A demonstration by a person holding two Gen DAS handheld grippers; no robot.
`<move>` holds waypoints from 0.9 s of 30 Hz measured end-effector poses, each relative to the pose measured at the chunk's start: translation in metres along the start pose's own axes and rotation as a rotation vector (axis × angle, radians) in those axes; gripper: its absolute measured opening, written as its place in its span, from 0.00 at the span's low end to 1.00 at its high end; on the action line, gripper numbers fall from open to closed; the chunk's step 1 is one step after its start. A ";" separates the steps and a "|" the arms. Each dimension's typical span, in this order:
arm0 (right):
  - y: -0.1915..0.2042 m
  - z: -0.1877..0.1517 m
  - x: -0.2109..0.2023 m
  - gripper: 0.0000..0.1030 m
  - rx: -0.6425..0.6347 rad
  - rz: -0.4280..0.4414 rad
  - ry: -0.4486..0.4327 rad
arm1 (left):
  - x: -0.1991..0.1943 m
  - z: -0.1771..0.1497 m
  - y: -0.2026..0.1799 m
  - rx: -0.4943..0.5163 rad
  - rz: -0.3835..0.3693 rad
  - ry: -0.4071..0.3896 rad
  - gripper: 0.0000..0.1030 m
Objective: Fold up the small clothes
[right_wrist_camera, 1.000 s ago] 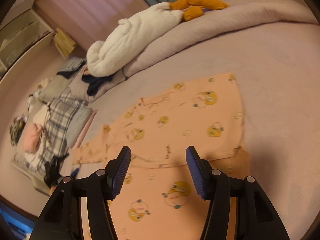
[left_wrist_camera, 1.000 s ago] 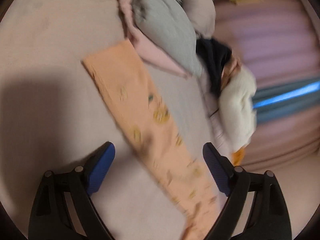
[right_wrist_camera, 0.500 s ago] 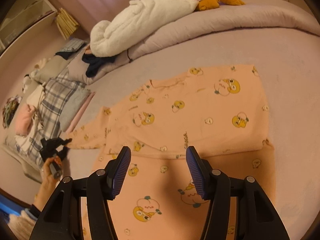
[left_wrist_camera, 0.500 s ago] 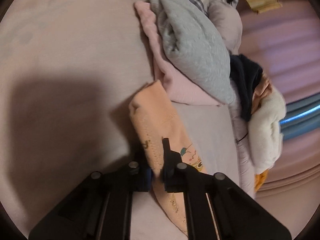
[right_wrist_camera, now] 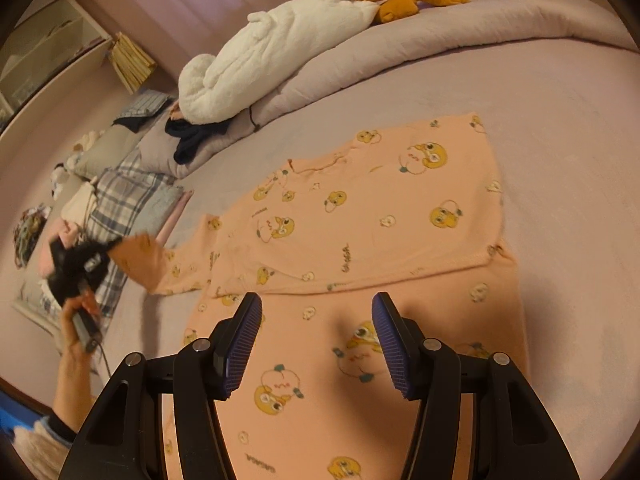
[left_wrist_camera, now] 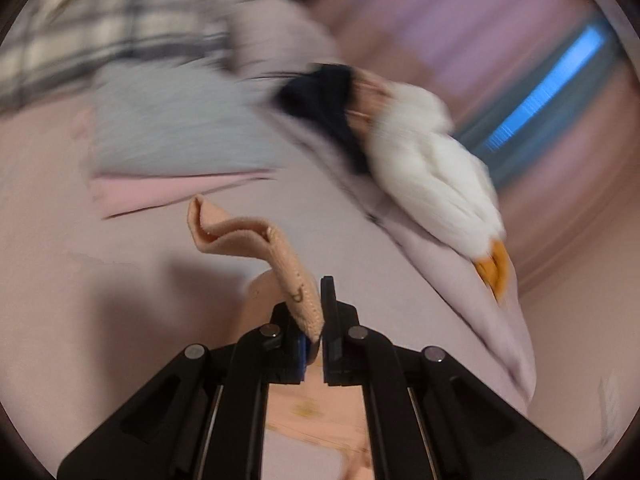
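An orange child's top [right_wrist_camera: 360, 216] printed with yellow cartoon faces lies flat on the pale bed cover [right_wrist_camera: 560, 152]. Its left sleeve [left_wrist_camera: 256, 240] is pinched at the cuff in my left gripper [left_wrist_camera: 316, 336], which is shut on it and holds it lifted off the bed. In the right wrist view that left gripper [right_wrist_camera: 108, 254] shows at the far left in a person's hand [right_wrist_camera: 80, 320], with the sleeve end [right_wrist_camera: 140, 260] raised. My right gripper [right_wrist_camera: 316, 344] hovers open over the top's lower part, nothing between its fingers.
A white plush goose [right_wrist_camera: 280, 48] with orange feet lies on a rolled quilt [right_wrist_camera: 400, 52] at the far side. Plaid, grey and pink clothes [right_wrist_camera: 132, 200] are piled at the left, near a dark garment [right_wrist_camera: 192, 136]. Shelves [right_wrist_camera: 52, 52] stand beyond.
My left gripper went from open over the flat sleeve to shut on its cuff, then rose with it, rolling. The right gripper stayed open and shifted slightly over the top.
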State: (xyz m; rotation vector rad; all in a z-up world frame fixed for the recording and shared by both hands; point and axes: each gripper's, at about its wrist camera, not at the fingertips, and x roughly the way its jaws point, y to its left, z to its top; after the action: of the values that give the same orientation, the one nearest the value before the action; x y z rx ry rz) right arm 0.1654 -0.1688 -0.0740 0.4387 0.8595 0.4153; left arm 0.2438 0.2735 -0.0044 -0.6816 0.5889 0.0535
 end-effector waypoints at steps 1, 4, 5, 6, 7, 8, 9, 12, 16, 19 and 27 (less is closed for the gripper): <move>-0.003 -0.002 -0.003 0.56 0.003 0.001 -0.005 | 0.002 -0.008 -0.026 0.059 -0.016 0.009 0.01; -0.015 -0.008 -0.015 0.55 0.022 -0.001 -0.021 | 0.016 -0.039 -0.090 0.185 -0.075 0.054 0.02; -0.017 -0.010 -0.017 0.56 0.026 0.002 -0.022 | 0.021 -0.049 -0.106 0.211 -0.092 0.069 0.02; -0.022 -0.012 -0.020 0.56 0.033 0.004 -0.024 | 0.026 -0.061 -0.124 0.243 -0.104 0.085 0.02; -0.025 -0.014 -0.023 0.56 0.041 0.004 -0.028 | 0.032 -0.076 -0.142 0.282 -0.112 0.100 0.02; -0.030 -0.016 -0.025 0.56 0.052 0.004 -0.032 | 0.038 -0.094 -0.162 0.330 -0.121 0.119 0.02; -0.035 -0.017 -0.028 0.56 0.065 0.007 -0.037 | 0.045 -0.113 -0.181 0.383 -0.123 0.134 0.03; -0.048 -0.020 -0.037 0.56 0.103 0.011 -0.053 | 0.066 -0.166 -0.224 0.485 -0.136 0.200 0.03; -0.062 -0.021 -0.051 0.56 0.155 0.008 -0.085 | 0.092 -0.229 -0.252 0.572 -0.152 0.310 0.13; -0.071 -0.021 -0.059 0.56 0.188 0.011 -0.109 | 0.109 -0.254 -0.261 0.598 -0.162 0.399 0.75; -0.080 -0.021 -0.065 0.56 0.240 0.028 -0.140 | 0.070 -0.254 -0.245 0.679 -0.232 0.338 0.89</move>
State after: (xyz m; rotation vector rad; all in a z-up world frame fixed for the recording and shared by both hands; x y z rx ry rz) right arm 0.1248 -0.2648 -0.0874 0.6941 0.7702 0.3038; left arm 0.2338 -0.0827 -0.0576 -0.0883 0.7918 -0.4686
